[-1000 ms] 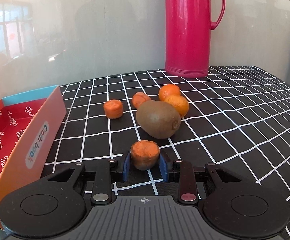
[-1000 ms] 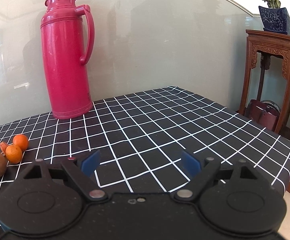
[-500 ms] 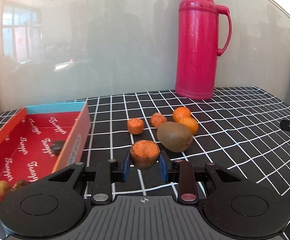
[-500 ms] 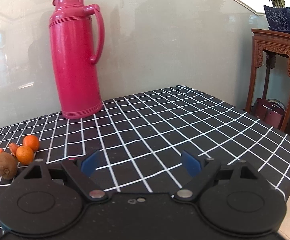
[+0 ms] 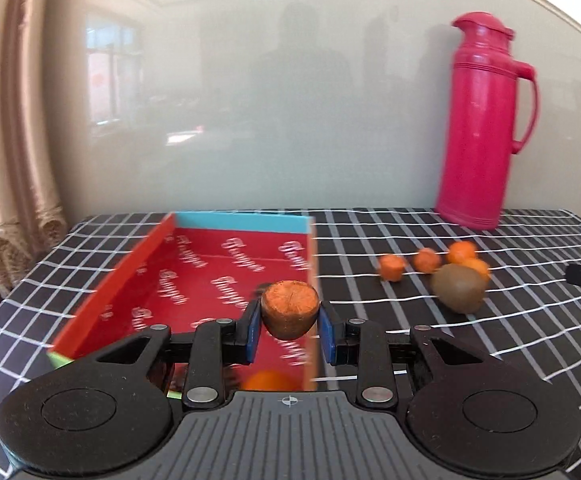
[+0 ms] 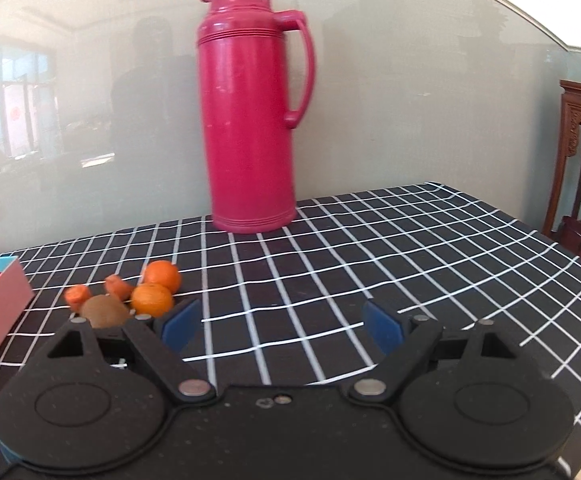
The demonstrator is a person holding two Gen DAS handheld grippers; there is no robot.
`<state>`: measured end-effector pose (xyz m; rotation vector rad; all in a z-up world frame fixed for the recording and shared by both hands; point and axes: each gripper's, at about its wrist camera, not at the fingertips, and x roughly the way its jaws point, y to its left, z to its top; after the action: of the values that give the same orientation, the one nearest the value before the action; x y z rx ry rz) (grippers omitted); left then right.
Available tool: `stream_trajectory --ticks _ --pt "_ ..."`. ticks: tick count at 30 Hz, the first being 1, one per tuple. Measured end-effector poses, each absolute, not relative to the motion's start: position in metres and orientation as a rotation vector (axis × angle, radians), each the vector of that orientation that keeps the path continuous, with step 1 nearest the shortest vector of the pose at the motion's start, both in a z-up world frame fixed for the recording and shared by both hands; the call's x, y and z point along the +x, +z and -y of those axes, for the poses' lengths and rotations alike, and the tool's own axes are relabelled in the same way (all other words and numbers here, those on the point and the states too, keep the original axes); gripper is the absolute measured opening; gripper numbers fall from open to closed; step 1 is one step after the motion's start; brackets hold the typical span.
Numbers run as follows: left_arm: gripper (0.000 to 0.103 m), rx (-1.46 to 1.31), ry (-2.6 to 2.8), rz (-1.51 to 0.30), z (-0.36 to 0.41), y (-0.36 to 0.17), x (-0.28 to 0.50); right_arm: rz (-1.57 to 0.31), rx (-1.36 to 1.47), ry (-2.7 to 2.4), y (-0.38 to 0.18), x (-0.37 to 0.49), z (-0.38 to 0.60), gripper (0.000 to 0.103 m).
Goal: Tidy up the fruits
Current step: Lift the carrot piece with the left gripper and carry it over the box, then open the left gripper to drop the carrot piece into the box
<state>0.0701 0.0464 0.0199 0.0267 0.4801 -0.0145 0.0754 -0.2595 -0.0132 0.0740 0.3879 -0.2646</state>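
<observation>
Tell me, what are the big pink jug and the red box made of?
The pink jug looks like hard plastic: one even colour, moulded ridges, a dull sheen. What is inside cannot be seen. The red box looks like printed cardboard: thin flat walls, sharp folded edges, white lettering. The left gripper holds a carrot piece above it.

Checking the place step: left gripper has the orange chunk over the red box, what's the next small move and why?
Probably lower a little, then open. The left gripper is shut on the orange chunk, which sits above the red box floor near its right wall, so releasing there should drop it inside. The right gripper is open and empty.
</observation>
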Motion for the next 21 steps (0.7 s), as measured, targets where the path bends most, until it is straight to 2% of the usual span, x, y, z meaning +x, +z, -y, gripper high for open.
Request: stream_trajectory --ticks 11,21 --pt "0.031 -0.039 0.131 -0.505 -0.12 0.009 0.077 -0.396 0.025 -0.194 -0.016 0.084 0.214 0.088" --pt "0.031 -0.021 0.159 -0.508 -0.118 0.005 0.08 -0.388 0.024 -0.191 -0.014 0.082 0.213 0.09"
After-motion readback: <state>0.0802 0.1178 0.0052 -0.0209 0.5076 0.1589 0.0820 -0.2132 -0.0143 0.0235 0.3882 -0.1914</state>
